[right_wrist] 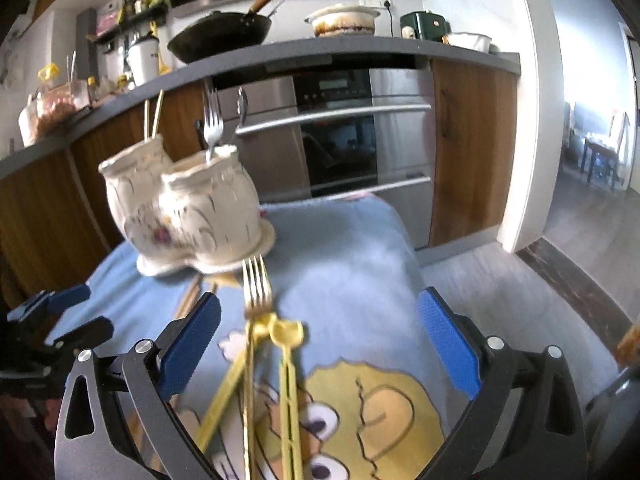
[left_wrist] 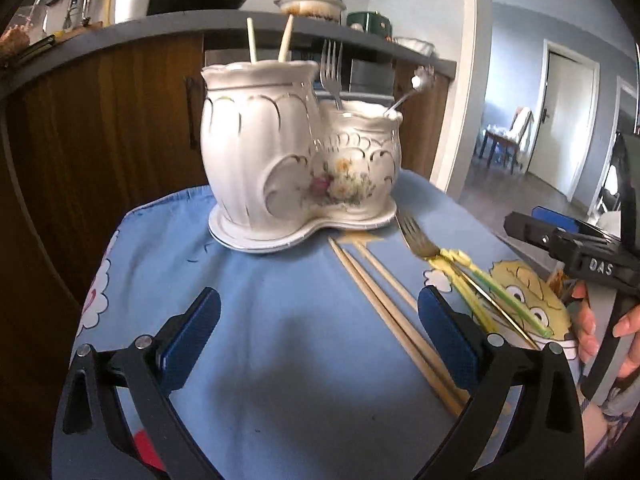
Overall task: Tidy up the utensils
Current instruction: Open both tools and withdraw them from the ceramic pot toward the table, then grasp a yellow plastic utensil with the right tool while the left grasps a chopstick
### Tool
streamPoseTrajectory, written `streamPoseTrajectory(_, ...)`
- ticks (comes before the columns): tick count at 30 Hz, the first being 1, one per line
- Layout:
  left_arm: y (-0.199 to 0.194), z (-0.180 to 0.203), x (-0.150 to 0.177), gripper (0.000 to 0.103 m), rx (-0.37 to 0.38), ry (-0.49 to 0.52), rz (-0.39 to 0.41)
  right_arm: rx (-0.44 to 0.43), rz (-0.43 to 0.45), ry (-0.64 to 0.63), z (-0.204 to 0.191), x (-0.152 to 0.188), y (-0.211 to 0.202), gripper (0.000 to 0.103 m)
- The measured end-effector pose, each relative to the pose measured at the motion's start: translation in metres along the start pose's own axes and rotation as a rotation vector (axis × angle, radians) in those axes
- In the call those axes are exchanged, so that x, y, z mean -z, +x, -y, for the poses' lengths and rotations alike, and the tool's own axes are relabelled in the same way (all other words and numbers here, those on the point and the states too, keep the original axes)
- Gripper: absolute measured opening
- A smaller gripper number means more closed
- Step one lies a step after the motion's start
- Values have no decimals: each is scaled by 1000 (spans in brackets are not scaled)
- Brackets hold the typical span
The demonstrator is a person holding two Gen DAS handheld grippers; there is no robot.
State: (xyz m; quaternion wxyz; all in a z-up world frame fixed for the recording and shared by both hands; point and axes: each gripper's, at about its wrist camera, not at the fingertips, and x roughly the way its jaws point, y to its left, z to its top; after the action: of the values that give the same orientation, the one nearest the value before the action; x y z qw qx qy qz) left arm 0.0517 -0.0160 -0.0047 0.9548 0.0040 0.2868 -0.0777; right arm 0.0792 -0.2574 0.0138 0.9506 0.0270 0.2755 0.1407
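A white ceramic two-pot utensil holder [left_wrist: 296, 160] [right_wrist: 188, 216] stands at the far side of a blue cartoon cloth. Two pale chopsticks stick out of its tall pot; a silver fork [left_wrist: 332, 72] [right_wrist: 213, 124] and a spoon [left_wrist: 416, 84] stand in the low pot. On the cloth lie wooden chopsticks [left_wrist: 384, 308], a gold fork [left_wrist: 420, 240] [right_wrist: 256, 292] and yellow plastic utensils [left_wrist: 480, 280] [right_wrist: 286, 344]. My left gripper [left_wrist: 320, 332] hovers open over bare cloth, the chopsticks beside its right finger. My right gripper [right_wrist: 320, 340] is open, with the gold fork and yellow utensils lying between its fingers, untouched.
The cloth [left_wrist: 280, 320] covers a small table whose edges fall away on all sides. Behind it run wooden cabinets, an oven [right_wrist: 340, 132] and a counter with a wok [right_wrist: 220, 32] and pots. A hand [left_wrist: 592, 320] holds the right gripper at the left view's right edge.
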Motion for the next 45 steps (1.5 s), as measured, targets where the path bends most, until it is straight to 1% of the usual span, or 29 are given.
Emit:
streamPoseTrajectory(1,2,1,0,97,-6,0,-10,3,-6,-5,0,2,0,98)
streamPoseTrajectory(4,14,4,3,97,-14,5,-87,8,-30,-28,-1,7,4,98)
streamPoseTrajectory(5,16,6,5,97,-24,12,-98,8,-35,-34,-1,8,6,98)
streamPoseTrajectory(7,15,10,6,97,-51,35,-90,7,-46,-48,-3,9,8,98)
streamPoseTrajectory(11,20,15,6,97,-86,58,-115,-12,-67,-58,-5,11,13,97)
streamPoseTrajectory(16,22,23,8,97,-89,52,-152,-49,-86,-56,-3,12,15,95)
streamPoseTrajectory(19,25,27,10,96,-115,52,-174,-58,-110,-68,-3,12,17,89)
streamPoseTrajectory(21,27,29,10,93,-123,54,-187,-61,-134,-80,-5,14,19,79)
streamPoseTrajectory(22,28,30,10,91,-130,53,-190,-62,-142,-86,-5,16,19,76)
streamPoseTrajectory(24,28,31,10,90,-138,49,-192,-67,-159,-101,-7,17,19,65)
streamPoseTrajectory(25,29,31,9,87,-131,41,-198,-71,-165,-106,-7,18,19,62)
streamPoseTrajectory(27,31,32,7,82,-120,32,-209,-85,-181,-117,-8,19,20,52)
streamPoseTrajectory(28,32,33,6,77,-114,35,-215,-92,-186,-119,-9,20,20,50)
streamPoseTrajectory(30,34,36,3,70,-108,44,-221,-110,-199,-115,-8,20,20,40)
streamPoseTrajectory(31,35,37,2,62,-94,40,-225,-115,-202,-113,-7,20,20,38)
streamPoseTrajectory(32,35,38,1,57,-83,32,-230,-118,-204,-113,-7,21,19,36)
streamPoseTrajectory(34,36,39,1,54,-75,18,-243,-118,-210,-115,-6,22,19,33)
streamPoseTrajectory(36,36,43,2,52,-83,37,-245,-124,-224,-118,-6,23,20,31)
streamPoseTrajectory(38,36,46,4,50,-63,47,-263,-127,-232,-125,-8,24,21,30)
streamPoseTrajectory(40,36,50,6,49,-64,65,-269,-126,-237,-133,-10,25,23,29)
streamPoseTrajectory(42,37,53,6,41,-54,86,-266,-119,-240,-137,-11,26,25,28)
streamPoseTrajectory(43,37,53,6,29,-37,90,-268,-116,-240,-138,-11,26,25,28)
streamPoseTrajectory(45,38,54,5,14,-30,106,-274,-109,-239,-146,-12,26,26,24)
